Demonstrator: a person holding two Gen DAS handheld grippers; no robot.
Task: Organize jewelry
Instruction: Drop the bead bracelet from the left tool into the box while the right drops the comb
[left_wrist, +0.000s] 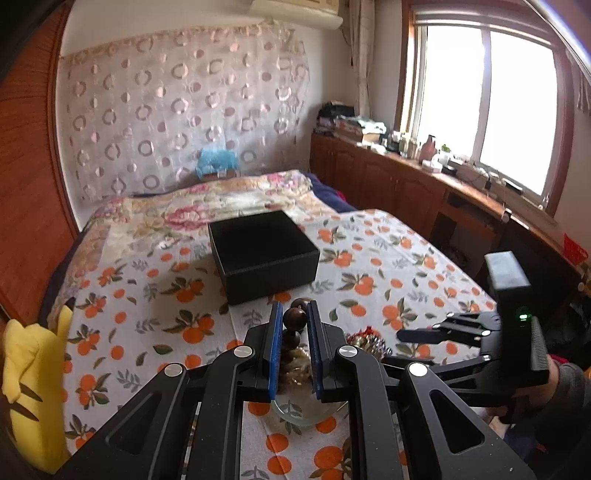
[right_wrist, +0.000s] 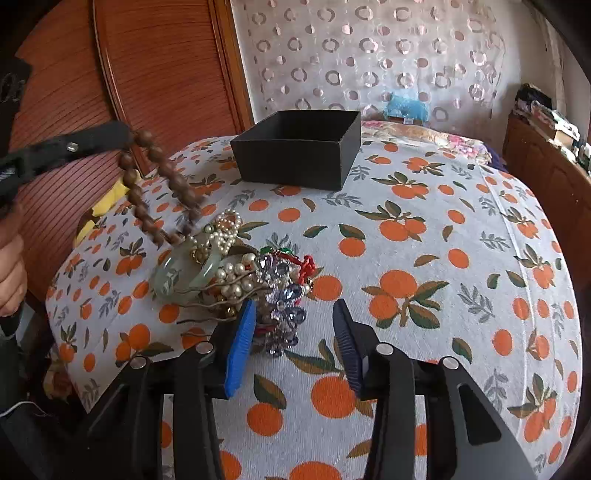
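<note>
Two grippers, left gripper (left_wrist: 292, 325) clamping brown beads (right_wrist: 155, 184), right gripper (right_wrist: 295, 325) wide, black box (right_wrist: 299, 151) apart

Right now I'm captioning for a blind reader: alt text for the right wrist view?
The open right gripper hovers over a jewelry pile on an orange-print cloth. At left, the left gripper lifts a wooden bead strand; an open black box sits behind.

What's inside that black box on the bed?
The black box stands open with no lid. The right wrist view shows only bare dark inner walls; the near wall hides its floor. The left gripper holds a brown bead bracelet outside it.
</note>
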